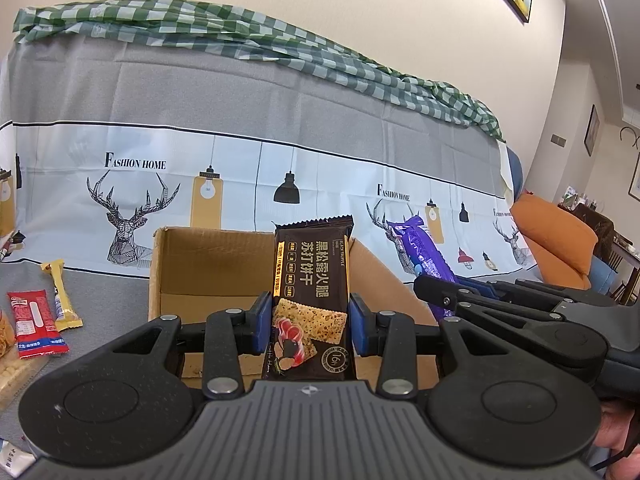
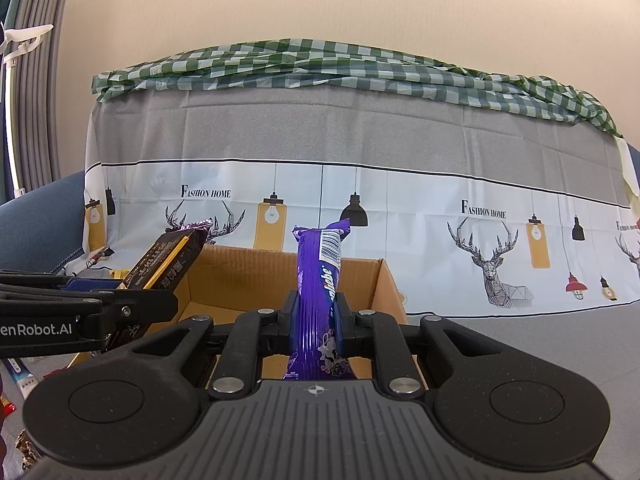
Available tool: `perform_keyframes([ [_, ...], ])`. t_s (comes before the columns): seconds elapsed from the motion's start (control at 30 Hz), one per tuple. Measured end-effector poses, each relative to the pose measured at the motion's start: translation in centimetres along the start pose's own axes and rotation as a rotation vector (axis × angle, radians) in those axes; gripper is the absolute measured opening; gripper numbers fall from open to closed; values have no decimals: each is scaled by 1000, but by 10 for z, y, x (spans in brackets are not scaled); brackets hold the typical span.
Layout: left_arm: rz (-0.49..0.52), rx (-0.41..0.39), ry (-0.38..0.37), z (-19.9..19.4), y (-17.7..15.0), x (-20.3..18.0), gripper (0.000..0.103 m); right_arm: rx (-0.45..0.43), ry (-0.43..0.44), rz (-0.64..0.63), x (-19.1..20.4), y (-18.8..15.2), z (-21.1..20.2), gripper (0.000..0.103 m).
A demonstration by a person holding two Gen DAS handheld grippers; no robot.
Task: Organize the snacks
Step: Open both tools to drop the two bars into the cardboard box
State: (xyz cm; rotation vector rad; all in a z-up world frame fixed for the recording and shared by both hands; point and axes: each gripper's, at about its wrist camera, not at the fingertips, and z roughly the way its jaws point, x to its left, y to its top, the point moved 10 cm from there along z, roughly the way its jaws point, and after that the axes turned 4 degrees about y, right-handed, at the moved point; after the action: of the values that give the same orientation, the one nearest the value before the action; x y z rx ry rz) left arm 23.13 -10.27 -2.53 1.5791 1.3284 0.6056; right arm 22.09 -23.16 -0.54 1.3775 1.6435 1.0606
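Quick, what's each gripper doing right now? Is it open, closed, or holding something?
Left gripper: closed on the dark cracker packet, held upright.
Right gripper: closed on the purple snack bar, also upright.

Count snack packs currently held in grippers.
2. Dark cracker pack in the left gripper; purple bar in the right gripper. Both above the cardboard box.

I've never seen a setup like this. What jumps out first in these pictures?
Two hand-held clamps each grip a snack upright over an open cardboard box: the left gripper holds a dark cracker packet, the right gripper a purple wafer bar. Behind hangs a deer-print cloth.
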Motion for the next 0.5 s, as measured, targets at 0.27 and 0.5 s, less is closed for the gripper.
perform_keyframes([
  [0.27,8,2,-18,-1,-1,-8,67,25,-4,11,-3,-4,5,55],
  [0.5,-16,-72,-14,-11,6,2,67,26,-8,23,-2,-6,7,58],
])
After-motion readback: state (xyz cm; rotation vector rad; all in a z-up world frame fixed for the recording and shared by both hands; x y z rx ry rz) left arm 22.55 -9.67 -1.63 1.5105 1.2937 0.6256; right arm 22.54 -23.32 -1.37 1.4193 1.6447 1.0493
